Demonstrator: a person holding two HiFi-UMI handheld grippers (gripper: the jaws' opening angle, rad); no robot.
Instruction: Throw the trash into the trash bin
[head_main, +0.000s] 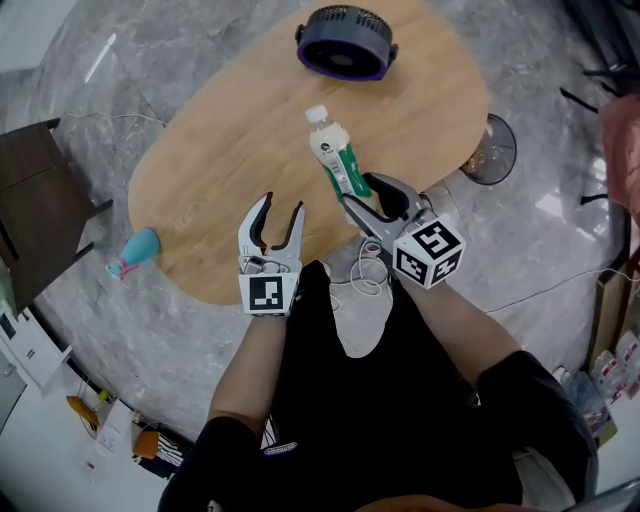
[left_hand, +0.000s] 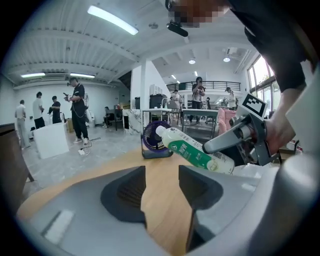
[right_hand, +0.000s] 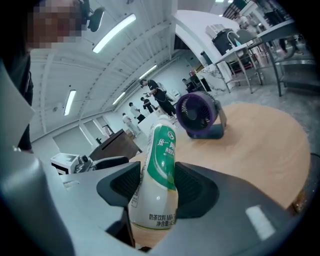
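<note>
A white plastic bottle (head_main: 338, 160) with a green label and a white cap is held above the near side of the oval wooden table (head_main: 220, 170). My right gripper (head_main: 362, 192) is shut on its lower body, and the bottle leans cap-first away from me. In the right gripper view the bottle (right_hand: 159, 170) fills the gap between the pads of that gripper (right_hand: 156, 187). My left gripper (head_main: 281, 205) hovers beside it on the left, open and empty. The left gripper view shows bare wood between its jaws (left_hand: 161, 185), with the bottle (left_hand: 192, 150) and right gripper (left_hand: 235, 140) ahead to the right.
A purple desk fan (head_main: 345, 42) stands at the table's far end. On the grey marble floor lie a teal object (head_main: 135, 252) at the left, a dark brown cabinet (head_main: 30, 210) and a round glass-like base (head_main: 490, 150) at the right. Several people stand far off (left_hand: 75, 112).
</note>
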